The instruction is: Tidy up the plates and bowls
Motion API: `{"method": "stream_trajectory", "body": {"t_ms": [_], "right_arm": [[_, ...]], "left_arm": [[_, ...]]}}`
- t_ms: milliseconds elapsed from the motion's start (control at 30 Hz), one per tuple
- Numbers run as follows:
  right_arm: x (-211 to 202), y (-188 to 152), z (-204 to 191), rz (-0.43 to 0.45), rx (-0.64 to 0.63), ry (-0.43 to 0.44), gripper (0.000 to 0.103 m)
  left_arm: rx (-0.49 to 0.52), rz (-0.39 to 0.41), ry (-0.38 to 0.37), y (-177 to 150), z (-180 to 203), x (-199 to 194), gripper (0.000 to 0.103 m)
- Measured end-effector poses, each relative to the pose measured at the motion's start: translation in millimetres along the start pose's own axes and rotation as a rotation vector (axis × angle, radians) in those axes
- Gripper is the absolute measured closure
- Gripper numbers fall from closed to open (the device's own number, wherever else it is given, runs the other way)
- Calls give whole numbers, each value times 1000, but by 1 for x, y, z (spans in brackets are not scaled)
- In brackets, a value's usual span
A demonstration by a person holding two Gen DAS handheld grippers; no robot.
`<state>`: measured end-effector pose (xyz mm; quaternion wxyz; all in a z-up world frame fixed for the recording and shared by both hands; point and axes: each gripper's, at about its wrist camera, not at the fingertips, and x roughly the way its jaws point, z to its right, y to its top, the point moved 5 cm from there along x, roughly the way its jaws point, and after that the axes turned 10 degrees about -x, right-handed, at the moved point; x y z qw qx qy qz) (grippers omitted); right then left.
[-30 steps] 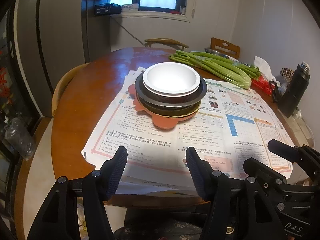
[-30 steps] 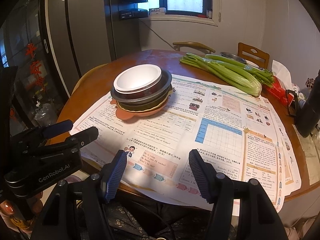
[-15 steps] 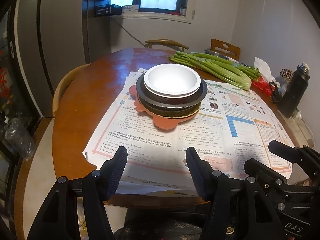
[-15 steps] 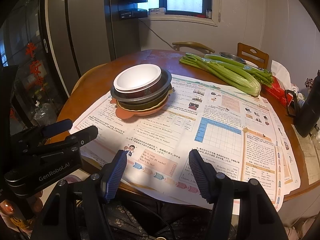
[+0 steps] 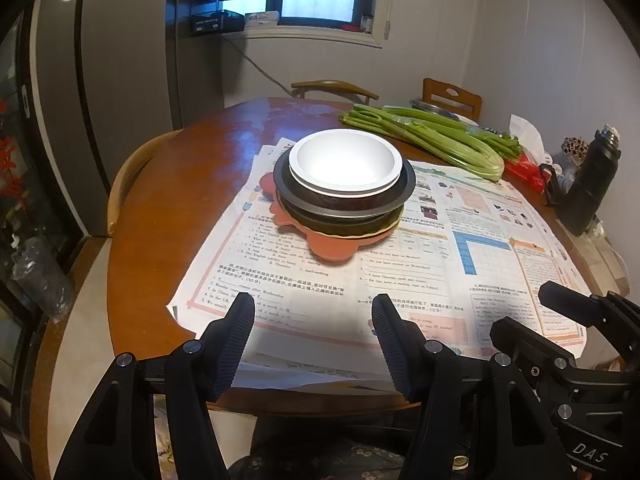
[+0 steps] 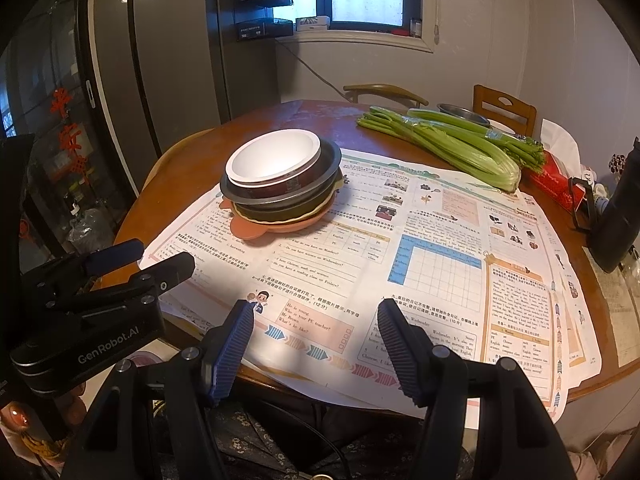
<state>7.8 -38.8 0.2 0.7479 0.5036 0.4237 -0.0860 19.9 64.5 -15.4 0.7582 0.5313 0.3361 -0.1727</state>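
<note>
Both the left tongs [image 5: 313,312] and right tongs [image 6: 316,318] are hovering released at bottom centre, below the stacked white bowl [image 5: 345,162] sitting mid-frame on the round wooden worktop [image 5: 188,184].

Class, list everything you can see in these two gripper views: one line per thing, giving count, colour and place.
bowl: one, white, top of stack
dark dishes: several, black and grey, stacked beneath
plate: one, salmon, bottom of stack
printed sheets: several, white, under stack
celery: bunches, green, far side
flask: one, black, right edge
table: one, brown, round
left gripper: one, black, open, empty
right gripper: one, black, open, empty
</note>
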Motion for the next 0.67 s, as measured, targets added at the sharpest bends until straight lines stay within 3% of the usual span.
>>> {"method": "stream_trajectory", "body": {"t_ms": [500,667], "right_arm": [[1,-1,4,5,12,13,39],[5,3,18,13,41,28,39]], "left_arm": [[14,-1,25,0,5,6,40],[-5,32,0,24,7,4,40]]}}
